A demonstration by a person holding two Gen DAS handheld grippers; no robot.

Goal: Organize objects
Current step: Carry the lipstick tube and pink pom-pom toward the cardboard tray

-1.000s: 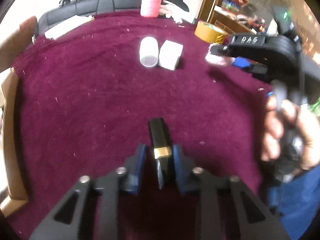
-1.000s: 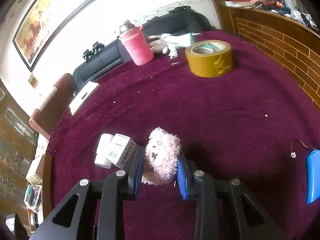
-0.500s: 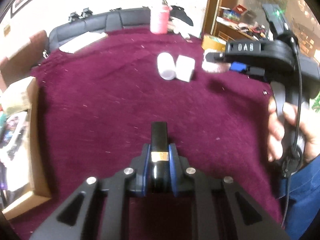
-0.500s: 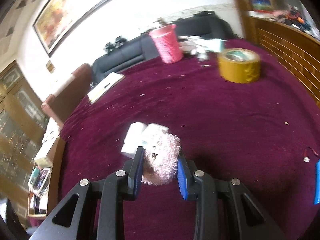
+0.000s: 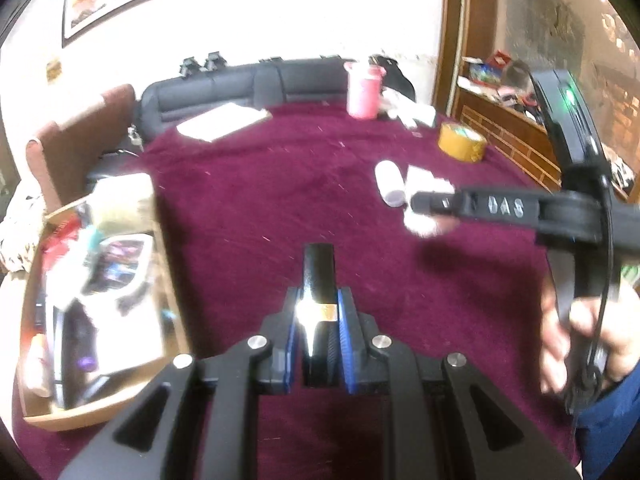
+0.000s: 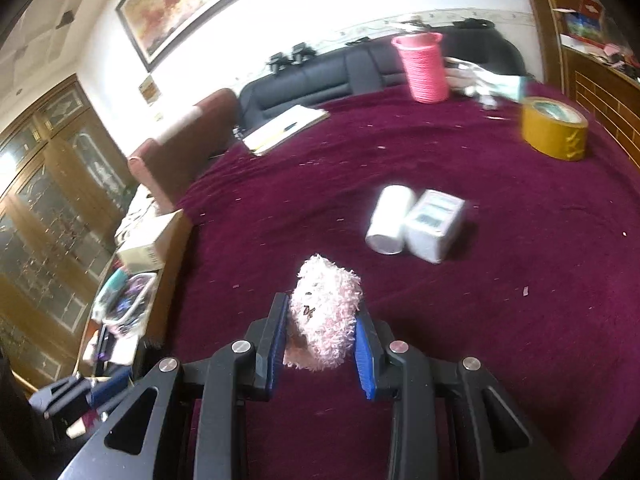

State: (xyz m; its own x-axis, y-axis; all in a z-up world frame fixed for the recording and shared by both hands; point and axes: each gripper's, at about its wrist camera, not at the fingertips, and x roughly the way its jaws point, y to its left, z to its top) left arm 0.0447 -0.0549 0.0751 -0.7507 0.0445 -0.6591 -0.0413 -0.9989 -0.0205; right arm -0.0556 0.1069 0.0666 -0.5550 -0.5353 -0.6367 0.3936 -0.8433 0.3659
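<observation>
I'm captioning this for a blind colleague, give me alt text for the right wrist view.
The right gripper holds a fluffy pink plush toy between its blue-padded fingers above a maroon tablecloth. Beyond lie a white bottle beside a white box, a tape roll and a pink basket.

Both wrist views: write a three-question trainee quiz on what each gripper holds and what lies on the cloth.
1. True or false: the left gripper is shut on a black tube with a gold band.
2. What does the right gripper hold? A) yellow tape roll B) fluffy pink toy C) white box
3. Which object lies touching the white box on the maroon cloth?

Key: 1 true; 2 B, the fluffy pink toy; 3 the white cylinder.
</observation>
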